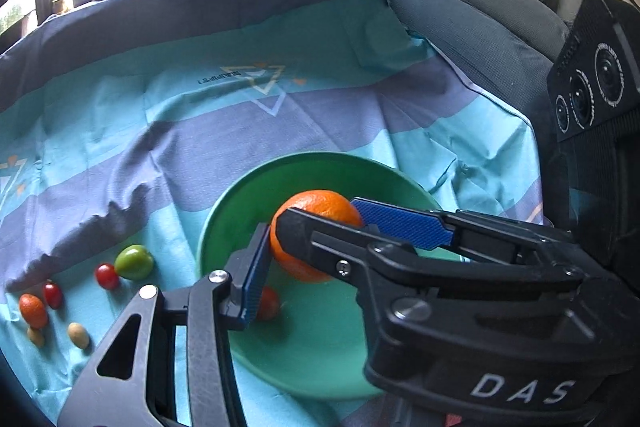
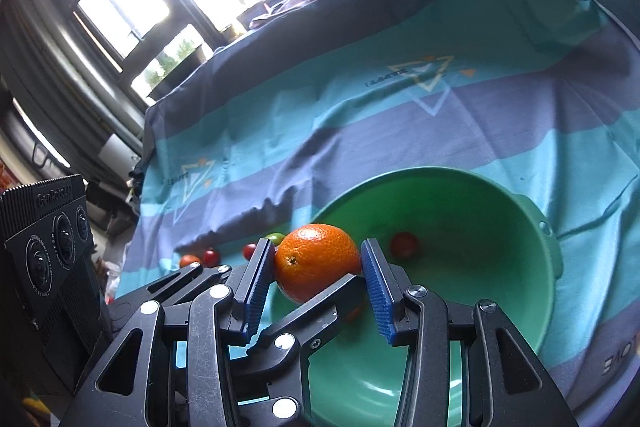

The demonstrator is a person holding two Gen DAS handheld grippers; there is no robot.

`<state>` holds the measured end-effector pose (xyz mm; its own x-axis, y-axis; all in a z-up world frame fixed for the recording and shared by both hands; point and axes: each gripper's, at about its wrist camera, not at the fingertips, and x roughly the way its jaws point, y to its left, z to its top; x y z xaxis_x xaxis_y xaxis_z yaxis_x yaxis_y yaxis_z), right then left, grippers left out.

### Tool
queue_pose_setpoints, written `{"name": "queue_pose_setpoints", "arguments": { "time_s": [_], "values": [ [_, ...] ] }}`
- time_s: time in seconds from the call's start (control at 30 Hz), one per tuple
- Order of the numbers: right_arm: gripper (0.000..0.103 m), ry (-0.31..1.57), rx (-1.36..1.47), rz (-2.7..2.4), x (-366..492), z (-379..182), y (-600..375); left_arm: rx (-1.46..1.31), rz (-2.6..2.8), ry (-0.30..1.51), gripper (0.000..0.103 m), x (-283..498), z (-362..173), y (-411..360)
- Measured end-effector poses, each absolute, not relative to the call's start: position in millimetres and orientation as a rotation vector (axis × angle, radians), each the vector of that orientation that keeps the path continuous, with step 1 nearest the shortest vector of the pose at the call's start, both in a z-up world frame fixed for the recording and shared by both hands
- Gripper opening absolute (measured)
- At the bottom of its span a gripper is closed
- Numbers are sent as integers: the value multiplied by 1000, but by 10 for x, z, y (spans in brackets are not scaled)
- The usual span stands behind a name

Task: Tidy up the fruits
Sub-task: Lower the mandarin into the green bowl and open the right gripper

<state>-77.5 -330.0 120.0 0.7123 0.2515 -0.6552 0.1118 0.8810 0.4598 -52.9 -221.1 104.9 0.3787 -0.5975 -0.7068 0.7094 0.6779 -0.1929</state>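
Left gripper (image 1: 316, 227): my jaws clenched on orange (image 1: 316, 227), held above green bowl (image 1: 320, 355). Right gripper (image 2: 318, 261) crosses it, also pinching same orange (image 2: 318, 261) at its sides. Fruit firm, round, moderately heavy, peel slippery; I judge widest middle best hold. Both grippers tilt downward over bowl (image 2: 500, 267).
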Motion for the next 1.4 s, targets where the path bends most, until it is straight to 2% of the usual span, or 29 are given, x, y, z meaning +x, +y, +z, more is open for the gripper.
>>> {"name": "queue_pose_setpoints", "arguments": {
  "time_s": [0.63,1.4],
  "values": [
    [47,883,584,2,-699,865,-3633,152,-884,968,46,-364,725,-2534],
    [47,929,580,-35,-651,755,-3690,160,-880,1006,46,-343,609,-2628]
  ]
}}
